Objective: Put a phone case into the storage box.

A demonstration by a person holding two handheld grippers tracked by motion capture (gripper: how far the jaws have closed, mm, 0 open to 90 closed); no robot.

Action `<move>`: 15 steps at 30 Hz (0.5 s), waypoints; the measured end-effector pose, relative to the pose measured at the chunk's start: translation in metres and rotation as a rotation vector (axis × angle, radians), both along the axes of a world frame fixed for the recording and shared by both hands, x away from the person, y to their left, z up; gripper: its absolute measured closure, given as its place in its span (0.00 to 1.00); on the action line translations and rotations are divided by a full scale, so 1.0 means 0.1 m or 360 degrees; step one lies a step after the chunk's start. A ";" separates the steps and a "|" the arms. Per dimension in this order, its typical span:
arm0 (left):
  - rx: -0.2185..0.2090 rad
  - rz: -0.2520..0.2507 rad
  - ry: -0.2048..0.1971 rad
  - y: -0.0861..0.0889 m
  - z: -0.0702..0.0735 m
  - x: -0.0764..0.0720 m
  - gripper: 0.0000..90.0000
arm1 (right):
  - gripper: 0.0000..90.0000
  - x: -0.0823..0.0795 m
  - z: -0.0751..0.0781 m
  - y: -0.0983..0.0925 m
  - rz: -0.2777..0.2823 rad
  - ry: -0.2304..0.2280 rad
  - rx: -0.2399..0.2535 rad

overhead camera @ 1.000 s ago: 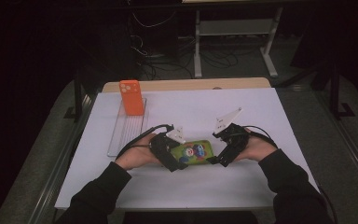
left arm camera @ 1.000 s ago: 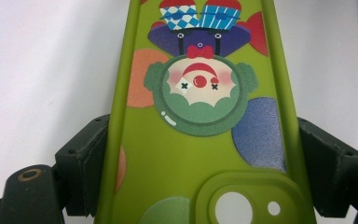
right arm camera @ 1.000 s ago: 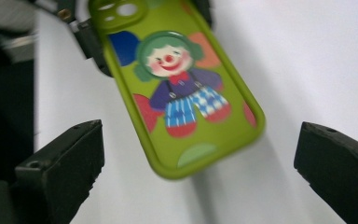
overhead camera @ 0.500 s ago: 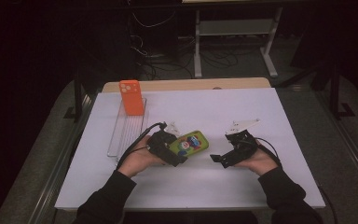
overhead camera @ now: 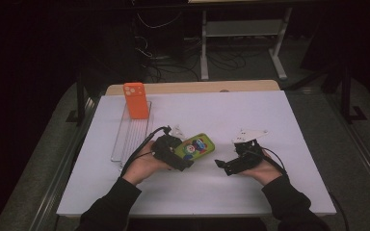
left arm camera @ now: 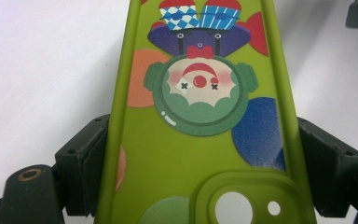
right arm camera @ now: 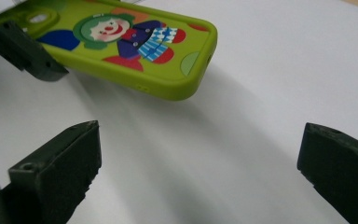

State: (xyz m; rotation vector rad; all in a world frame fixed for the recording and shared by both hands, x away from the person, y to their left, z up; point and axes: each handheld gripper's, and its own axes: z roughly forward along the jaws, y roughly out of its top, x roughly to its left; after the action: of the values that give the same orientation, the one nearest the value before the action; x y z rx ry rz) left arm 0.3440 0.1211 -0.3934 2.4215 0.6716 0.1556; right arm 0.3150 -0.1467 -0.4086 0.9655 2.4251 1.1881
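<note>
The green clown phone case is being gripped by its 2 long edges in the left gripper, just above the white table at its middle. The right gripper is being kept apart from it, jaws spread wide and empty. The case is best carried level, with the clamp unchanged, toward the clear rack where the orange case is standing.

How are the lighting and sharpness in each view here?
High view: white table lit, surroundings nearly black. Left gripper view: green phone case sharp and evenly lit. Right gripper view: the case sharp, casting a soft shadow; the near jaws dark and slightly soft.
</note>
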 end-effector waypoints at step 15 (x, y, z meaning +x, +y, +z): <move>0.0025 -0.0023 -0.0004 0.01 0.01 0.01 0.17 | 0.00 -0.11 -0.03 0.14 0.0054 -0.0298 -0.0264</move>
State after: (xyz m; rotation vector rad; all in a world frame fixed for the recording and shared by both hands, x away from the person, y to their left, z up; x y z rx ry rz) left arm 0.3453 0.1225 -0.3928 2.4403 0.6541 0.1586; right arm 0.3038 -0.1328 -0.4114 0.7332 2.3550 1.0196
